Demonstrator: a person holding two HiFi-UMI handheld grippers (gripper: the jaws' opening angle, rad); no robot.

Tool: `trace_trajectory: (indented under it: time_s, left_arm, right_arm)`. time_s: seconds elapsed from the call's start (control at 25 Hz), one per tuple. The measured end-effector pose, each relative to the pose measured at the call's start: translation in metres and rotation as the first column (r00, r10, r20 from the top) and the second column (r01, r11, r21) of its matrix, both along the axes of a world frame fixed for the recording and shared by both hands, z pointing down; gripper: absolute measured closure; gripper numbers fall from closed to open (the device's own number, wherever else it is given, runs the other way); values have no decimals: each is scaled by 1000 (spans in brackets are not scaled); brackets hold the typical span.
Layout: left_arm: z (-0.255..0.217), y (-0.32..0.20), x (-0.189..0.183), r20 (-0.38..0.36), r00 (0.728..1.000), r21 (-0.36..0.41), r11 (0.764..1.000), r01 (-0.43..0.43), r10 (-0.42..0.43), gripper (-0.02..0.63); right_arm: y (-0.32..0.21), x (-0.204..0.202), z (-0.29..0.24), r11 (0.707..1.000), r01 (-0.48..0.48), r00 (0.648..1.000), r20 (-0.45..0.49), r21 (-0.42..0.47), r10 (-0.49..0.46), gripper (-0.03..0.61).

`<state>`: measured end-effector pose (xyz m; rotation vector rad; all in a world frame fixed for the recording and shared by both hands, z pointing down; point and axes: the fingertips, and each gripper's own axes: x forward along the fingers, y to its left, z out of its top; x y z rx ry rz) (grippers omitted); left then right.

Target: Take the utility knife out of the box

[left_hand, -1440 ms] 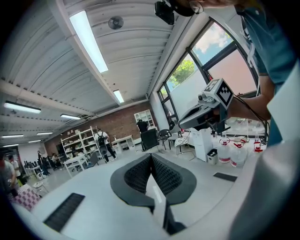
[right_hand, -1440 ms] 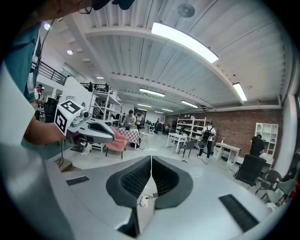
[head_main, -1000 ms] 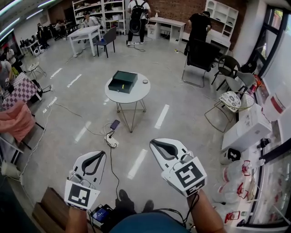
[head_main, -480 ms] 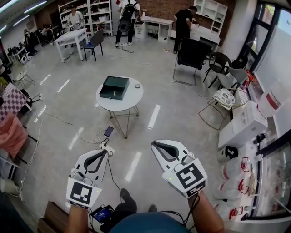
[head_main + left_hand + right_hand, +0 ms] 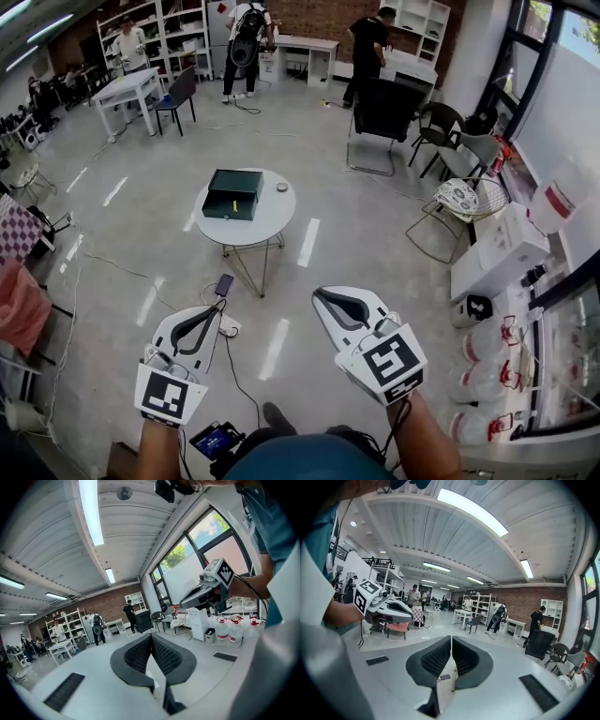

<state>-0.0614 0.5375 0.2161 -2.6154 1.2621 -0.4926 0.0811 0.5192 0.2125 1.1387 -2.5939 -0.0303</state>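
1. Left claw (image 5: 217,313): low at the left of the head view, above the floor (image 5: 375,244). Jaws are together tip to tip, with nothing between them. Its own view shows the ribbed pads meeting.
2. Right claw (image 5: 319,294): low at the right of the head view, beside the left claw and apart from it. Jaws are closed and empty, and its own view shows the tips touching.
3. Box (image 5: 232,193): dark green and flat. It lies on the left part of the table, with a small yellow mark on its near side.
4. Utility knife: not to be made out. The box is too far off to show its contents.
5. Table (image 5: 272,214): round white top on thin metal legs. It stands on the floor well ahead of both claws.
6. Round thing (image 5: 282,187): small and pale, on the table just right of the box, not touching it.
7. Phone (image 5: 223,284): dark, lying on the floor near the table's legs, between the table and the left claw. A cable runs past it.
8. Chair (image 5: 380,111): black, high-backed, beyond the table to the right.
9. Jugs (image 5: 487,361): clear with red fittings, grouped on the floor at the right edge, near the right claw.
10. Persons (image 5: 246,23): several standing at the far end of the room, by white desks and shelving.
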Motion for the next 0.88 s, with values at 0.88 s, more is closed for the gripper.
trace_trajectory:
  time_s: [0.88]
  left_arm:
    - [38,-95,-114,-33,990,-61,989,136,-138,595]
  right_arm:
    - [-139,-112,15,993,119,992,-41,-22,-119,540]
